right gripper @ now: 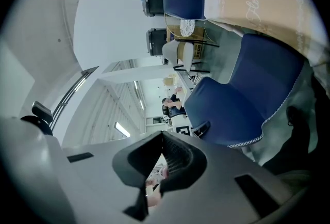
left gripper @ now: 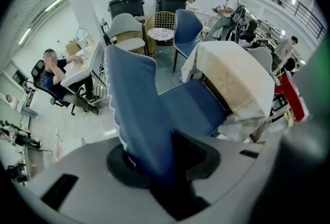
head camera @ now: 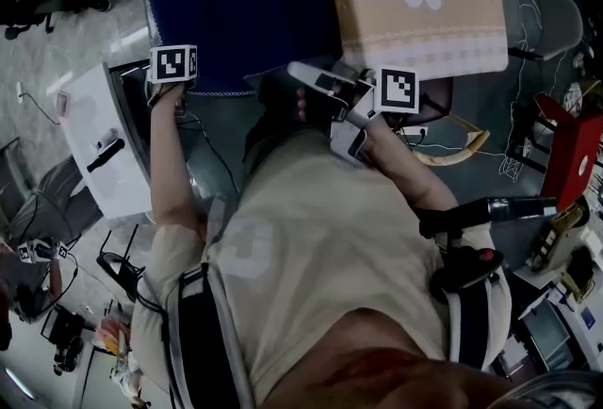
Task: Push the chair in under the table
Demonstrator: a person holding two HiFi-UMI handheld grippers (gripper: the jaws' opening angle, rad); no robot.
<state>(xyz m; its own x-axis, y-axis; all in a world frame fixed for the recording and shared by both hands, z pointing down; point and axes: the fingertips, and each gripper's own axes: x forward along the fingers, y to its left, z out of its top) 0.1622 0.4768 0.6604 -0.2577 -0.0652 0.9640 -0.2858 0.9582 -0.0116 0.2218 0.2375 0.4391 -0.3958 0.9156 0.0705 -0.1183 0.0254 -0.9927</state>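
A blue chair (head camera: 236, 21) with white trim stands in front of me, its seat (left gripper: 193, 101) turned toward the table (head camera: 415, 2), which is covered by a beige flower-print cloth. My left gripper (left gripper: 154, 166) points steeply down and is shut on the top edge of the chair's backrest (left gripper: 136, 104). In the head view only its marker cube shows, so the left gripper (head camera: 173, 68) hides its own jaws. My right gripper (head camera: 306, 74) hovers near the seat's front right corner, shut and with nothing in it. The right gripper (right gripper: 162, 158) looks level past the chair (right gripper: 247, 99) and touches nothing.
A white desk (head camera: 94, 143) stands close on the left and a red case (head camera: 575, 148) on the right, with cables on the floor between. Beyond the chair are more chairs (left gripper: 185, 29), two dark bins (left gripper: 126, 6) and a seated person (left gripper: 51, 70).
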